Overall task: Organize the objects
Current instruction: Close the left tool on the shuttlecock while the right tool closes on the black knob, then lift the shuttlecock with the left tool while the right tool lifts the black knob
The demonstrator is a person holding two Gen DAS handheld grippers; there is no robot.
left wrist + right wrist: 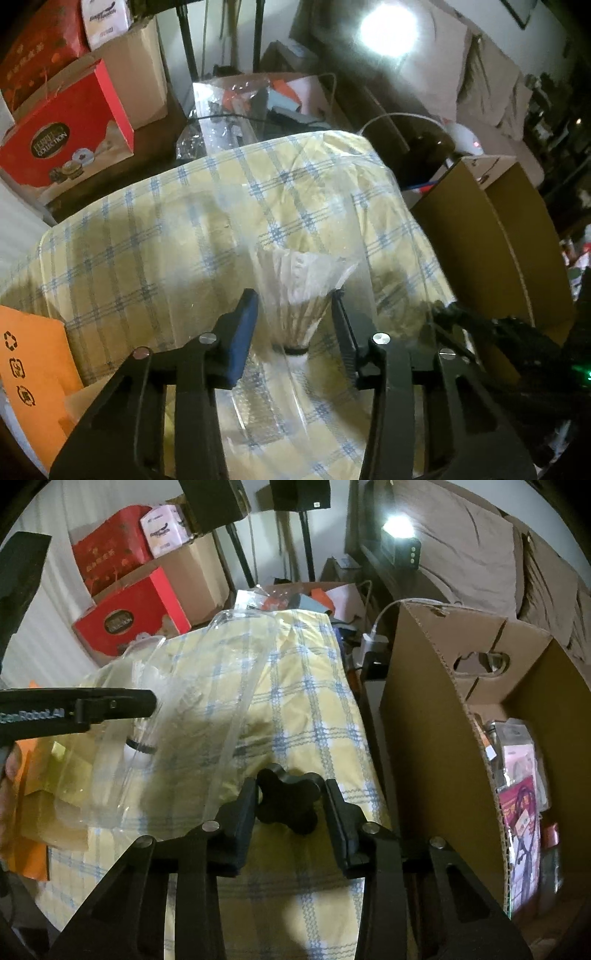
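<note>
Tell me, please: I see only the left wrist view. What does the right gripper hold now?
Observer: The right gripper is closed on a black star-shaped knob, above the checked cloth.
Operator: Good. My left gripper has the bagged shuttlecock. Is something inside the cardboard box?
Observer: Yes, it is open on top and packaged items stand inside, some of them pink.
</note>
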